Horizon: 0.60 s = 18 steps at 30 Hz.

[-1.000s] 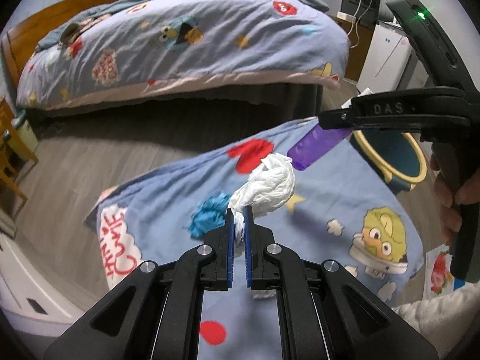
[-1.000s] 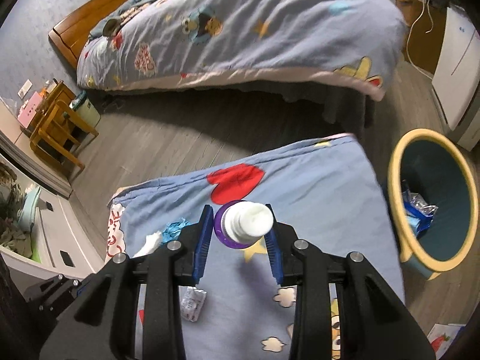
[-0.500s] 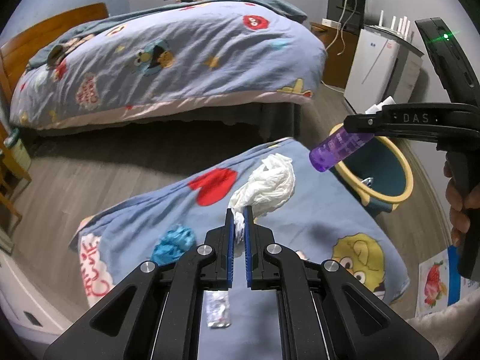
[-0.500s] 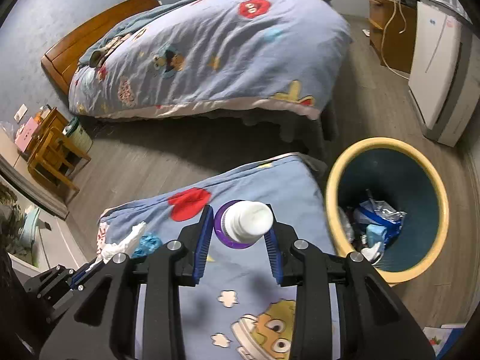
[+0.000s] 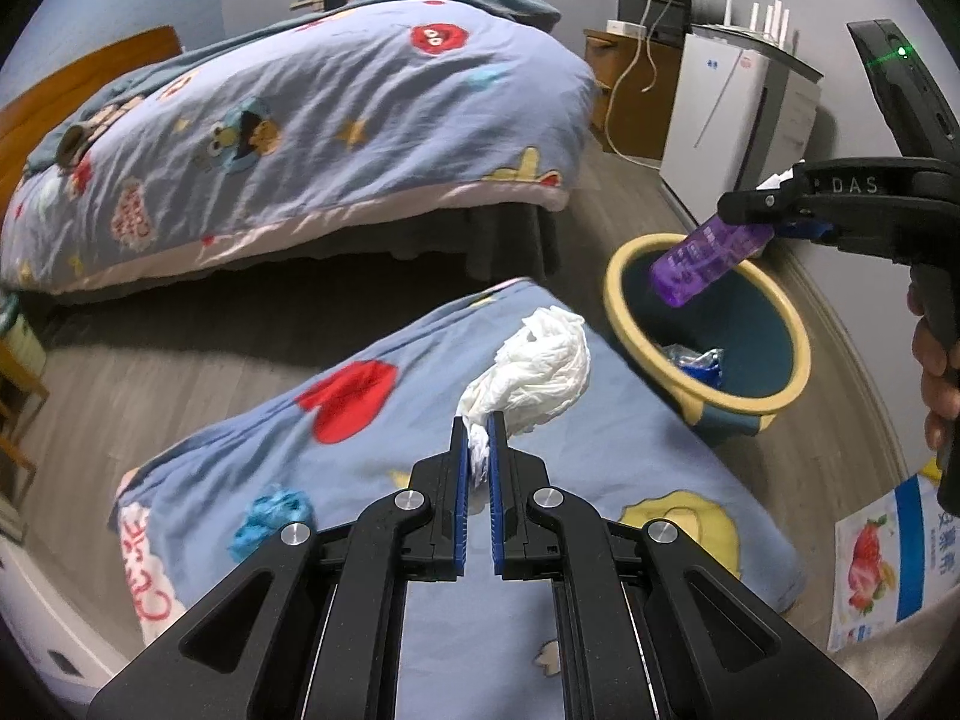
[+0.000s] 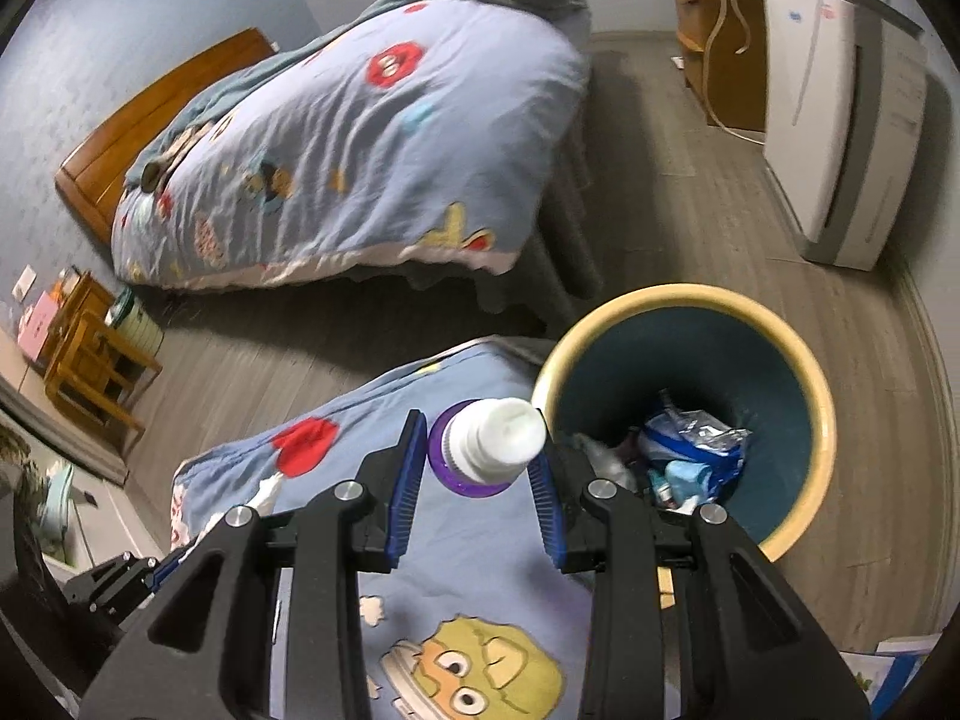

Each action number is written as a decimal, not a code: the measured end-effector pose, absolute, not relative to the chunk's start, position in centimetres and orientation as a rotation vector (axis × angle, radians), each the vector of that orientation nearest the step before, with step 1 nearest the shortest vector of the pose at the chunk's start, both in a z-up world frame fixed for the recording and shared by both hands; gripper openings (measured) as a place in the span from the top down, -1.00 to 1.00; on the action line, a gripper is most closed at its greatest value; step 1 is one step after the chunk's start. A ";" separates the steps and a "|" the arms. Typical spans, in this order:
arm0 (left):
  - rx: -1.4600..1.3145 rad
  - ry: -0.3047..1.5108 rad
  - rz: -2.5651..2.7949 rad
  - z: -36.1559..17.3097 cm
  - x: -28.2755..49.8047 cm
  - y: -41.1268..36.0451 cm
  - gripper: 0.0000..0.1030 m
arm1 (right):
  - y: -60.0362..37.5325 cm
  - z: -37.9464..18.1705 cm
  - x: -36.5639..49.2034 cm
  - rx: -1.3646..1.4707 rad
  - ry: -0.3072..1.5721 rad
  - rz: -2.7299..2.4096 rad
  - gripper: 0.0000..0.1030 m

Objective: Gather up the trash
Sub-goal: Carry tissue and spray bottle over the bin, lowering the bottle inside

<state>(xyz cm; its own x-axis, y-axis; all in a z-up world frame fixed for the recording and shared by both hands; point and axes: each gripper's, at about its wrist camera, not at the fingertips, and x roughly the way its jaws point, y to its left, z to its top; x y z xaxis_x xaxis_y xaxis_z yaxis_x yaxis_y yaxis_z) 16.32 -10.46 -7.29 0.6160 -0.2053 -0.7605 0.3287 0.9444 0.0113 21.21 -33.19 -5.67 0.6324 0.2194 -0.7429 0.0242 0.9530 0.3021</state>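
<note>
A purple bottle (image 6: 480, 450) with a white cap sits clamped between the blue pads of the right gripper (image 6: 477, 468), tilted and held in the air at the near rim of the trash bin (image 6: 822, 414) — in the left wrist view its lower end hangs over the bin's mouth. The bin, yellow-rimmed and dark blue inside, stands on the wood floor and already holds crumpled wrappers (image 6: 690, 450). The left gripper (image 5: 478, 450) is nearly closed, pinching one end of a crumpled white tissue (image 5: 534, 372) lifted above the blue cartoon blanket (image 5: 600, 480). A blue wad of paper (image 5: 270, 516) lies on that blanket, to the left. Beyond stands a bed (image 5: 300, 120) with a matching quilt.
</note>
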 end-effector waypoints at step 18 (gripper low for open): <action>0.278 0.848 -0.453 -8.8 17.1 -22.6 0.87 | -46.7 -8.8 20.4 0.422 0.931 -0.097 0.36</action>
